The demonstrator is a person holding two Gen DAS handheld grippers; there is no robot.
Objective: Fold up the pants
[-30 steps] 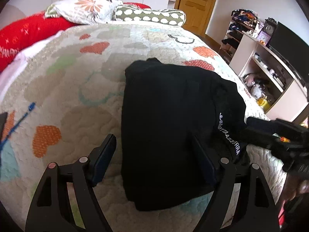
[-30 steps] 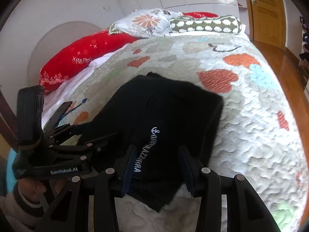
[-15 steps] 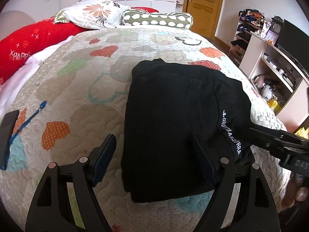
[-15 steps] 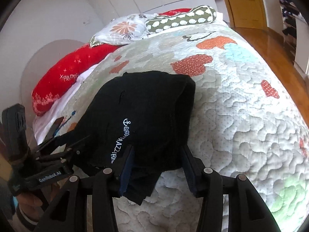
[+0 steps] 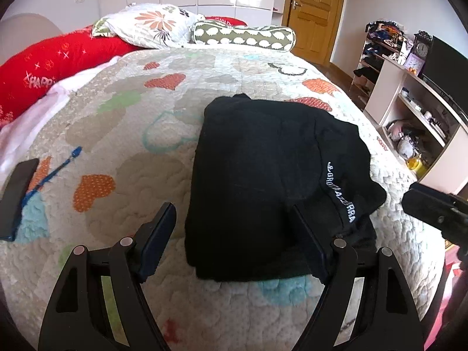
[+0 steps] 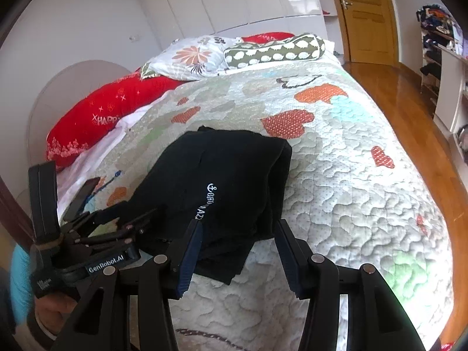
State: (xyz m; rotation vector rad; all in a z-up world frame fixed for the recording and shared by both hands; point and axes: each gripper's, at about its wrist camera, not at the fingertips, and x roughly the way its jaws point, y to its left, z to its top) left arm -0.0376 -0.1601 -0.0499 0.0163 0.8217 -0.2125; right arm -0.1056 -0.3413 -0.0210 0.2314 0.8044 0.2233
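both claws pulled back from pants (image 5: pixel 263 181) | left claw (image 5: pixel 234 239) spread, empty | right claw (image 6: pixel 238 251) spread, empty, tilted down

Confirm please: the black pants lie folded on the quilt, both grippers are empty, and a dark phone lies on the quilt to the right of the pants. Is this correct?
Not fully. The dark phone lies to the left of the folded black pants, near the quilt's edge, as the left wrist view shows. The rest holds: the left gripper and right gripper hold nothing.

Folded black pants (image 5: pixel 263 175) on heart-patterned quilt (image 5: pixel 117 134), left tool (image 5: pixel 234 239) spread wide above near edge
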